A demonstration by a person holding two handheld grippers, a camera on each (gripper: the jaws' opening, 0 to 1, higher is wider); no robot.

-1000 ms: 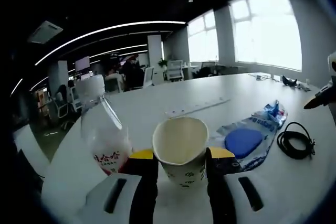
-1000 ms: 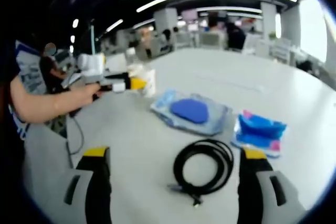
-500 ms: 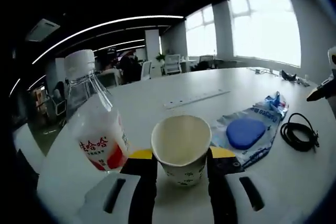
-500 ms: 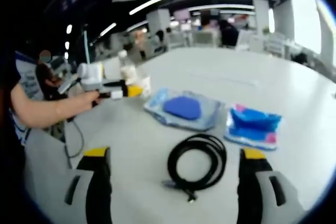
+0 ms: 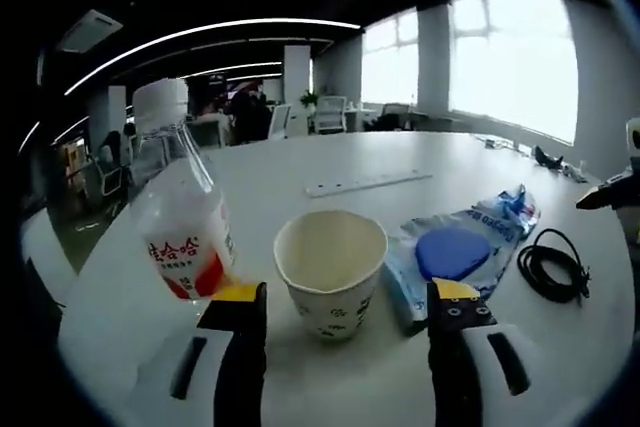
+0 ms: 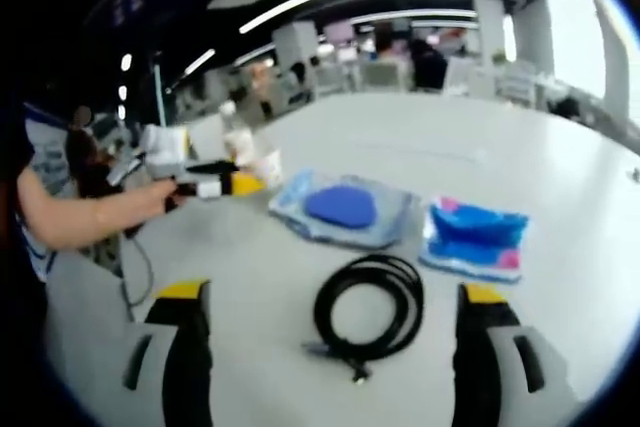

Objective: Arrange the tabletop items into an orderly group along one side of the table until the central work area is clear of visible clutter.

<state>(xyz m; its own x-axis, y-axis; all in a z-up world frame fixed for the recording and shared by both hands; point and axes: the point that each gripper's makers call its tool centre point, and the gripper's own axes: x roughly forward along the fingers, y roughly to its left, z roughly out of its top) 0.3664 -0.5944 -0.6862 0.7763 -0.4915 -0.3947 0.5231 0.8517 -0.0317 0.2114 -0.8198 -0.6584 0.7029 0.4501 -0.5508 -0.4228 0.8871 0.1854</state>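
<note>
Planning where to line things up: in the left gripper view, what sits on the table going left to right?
Plastic bottle → paper cup → clear bag with the blue pad → coiled black cable.

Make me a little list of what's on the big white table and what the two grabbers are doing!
Table: white tabletop
Cup: white paper cup standing upright between the open left gripper jaws, not squeezed
Bottle: clear plastic bottle with a red label, left of the cup
Pouch: clear plastic pouch with a blue pad
Packet: blue and pink packet
Cable: coiled black cable, lying ahead of the open right gripper
</note>
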